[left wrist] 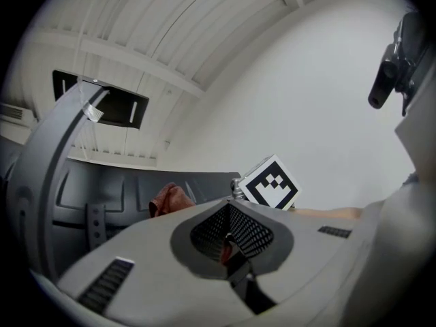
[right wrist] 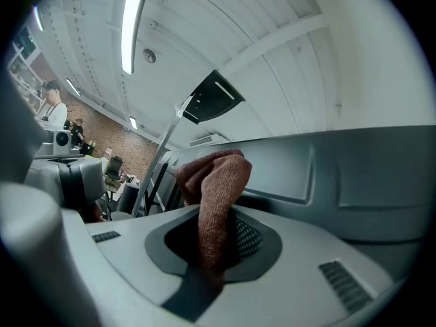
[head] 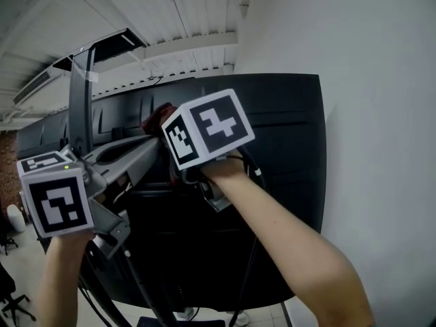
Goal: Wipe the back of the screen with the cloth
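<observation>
My right gripper (right wrist: pixel 214 251) has its jaws pinched on the cloth (right wrist: pixel 216 196), a rust-brown towelling rag that runs up out of the dark mesh hollow between them and bunches into a rounded wad past the tips. My left gripper (left wrist: pixel 230 240) has its jaws pressed together. Only a thin reddish sliver shows in the seam, and I cannot tell what it is. In the head view my left hand sits low at the left with its marker cube (head: pixel 54 199) facing me, while my right forearm (head: pixel 286 244) reaches up from the lower right with its own cube (head: pixel 208 128) above the wrist. The wad of cloth lies at the back of the screen (head: pixel 279 148), close under its top edge and left of its middle. From the left gripper view it shows as a small red lump against the ribbed grey panel, just left of the right gripper's cube. Whether it presses hard on the panel I cannot tell. The screen's back is dark and moulded, with recessed sections. A grey post (head: pixel 82 94) rises beside it at the left and carries a dark flat plate (head: pixel 119 43) at its top. A plain white wall (head: pixel 381 80) stands to the right. Overhead is a white ribbed ceiling (right wrist: pixel 225 19) with a lit strip lamp (right wrist: pixel 133 26). Far off at the left of the right gripper view are a brick wall (right wrist: pixel 102 142) and a person (right wrist: pixel 53 107).
</observation>
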A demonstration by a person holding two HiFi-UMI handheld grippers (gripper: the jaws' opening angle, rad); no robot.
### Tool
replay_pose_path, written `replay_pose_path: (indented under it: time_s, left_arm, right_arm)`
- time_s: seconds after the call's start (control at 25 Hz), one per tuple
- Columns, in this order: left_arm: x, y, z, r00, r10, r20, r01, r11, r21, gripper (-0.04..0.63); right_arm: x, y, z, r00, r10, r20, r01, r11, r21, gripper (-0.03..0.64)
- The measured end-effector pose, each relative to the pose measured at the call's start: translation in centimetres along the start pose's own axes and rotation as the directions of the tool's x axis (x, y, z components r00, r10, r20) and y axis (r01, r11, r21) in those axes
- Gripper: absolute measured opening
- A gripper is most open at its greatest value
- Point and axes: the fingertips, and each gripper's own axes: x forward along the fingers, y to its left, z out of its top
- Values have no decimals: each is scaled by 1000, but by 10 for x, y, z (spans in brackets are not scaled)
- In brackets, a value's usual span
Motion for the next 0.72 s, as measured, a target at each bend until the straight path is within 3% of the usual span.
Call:
replay_pose_path:
  time_s: [0.36,0.72]
  left_arm:
    - [81,-58,-24,991,-134,-9,132,986,-104,11]
    - [146,-113,-46,977,-212,-32,204,966,-156,11]
  right_arm:
    - [-83,-83,-35,989,-147,-25,148,988,35,61]
    - [-170,-176,-79,952,-307,-6,305,942,137,61]
